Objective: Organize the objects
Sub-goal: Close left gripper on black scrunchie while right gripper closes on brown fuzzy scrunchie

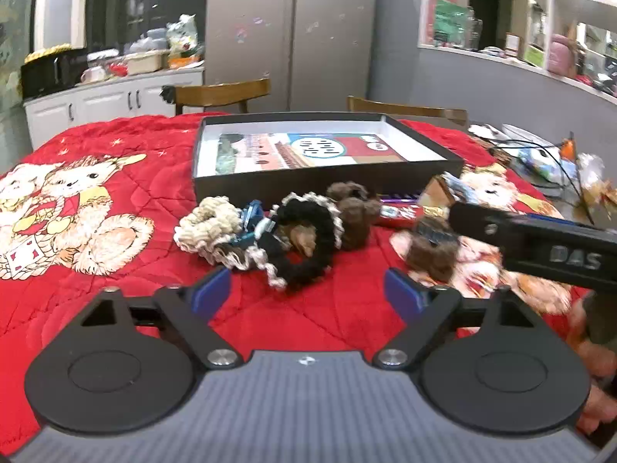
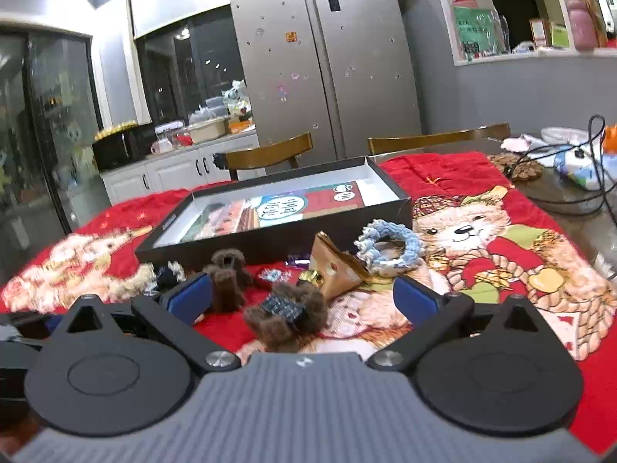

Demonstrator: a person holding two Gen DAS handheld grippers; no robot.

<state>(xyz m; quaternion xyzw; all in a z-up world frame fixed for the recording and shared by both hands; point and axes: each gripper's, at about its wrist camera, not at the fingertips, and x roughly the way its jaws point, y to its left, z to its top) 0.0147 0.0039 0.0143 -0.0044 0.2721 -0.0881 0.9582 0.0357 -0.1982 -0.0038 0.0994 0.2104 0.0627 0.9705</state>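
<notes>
Right wrist view: the right gripper (image 2: 302, 295) is held open, and a brown fuzzy toy (image 2: 287, 318) is seen between its fingers, in front of the black box (image 2: 270, 249). The left gripper (image 1: 308, 289) is spread open and empty, short of the black scrunchie (image 1: 308, 239) lying before the box.

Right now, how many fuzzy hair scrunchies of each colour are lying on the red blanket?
Cream knitted scrunchie: 1
Black scrunchie with white frilly edge: 1
Light blue crocheted scrunchie: 1
Brown fuzzy plush pieces: 2, shapes unclear
Total: 5
</notes>
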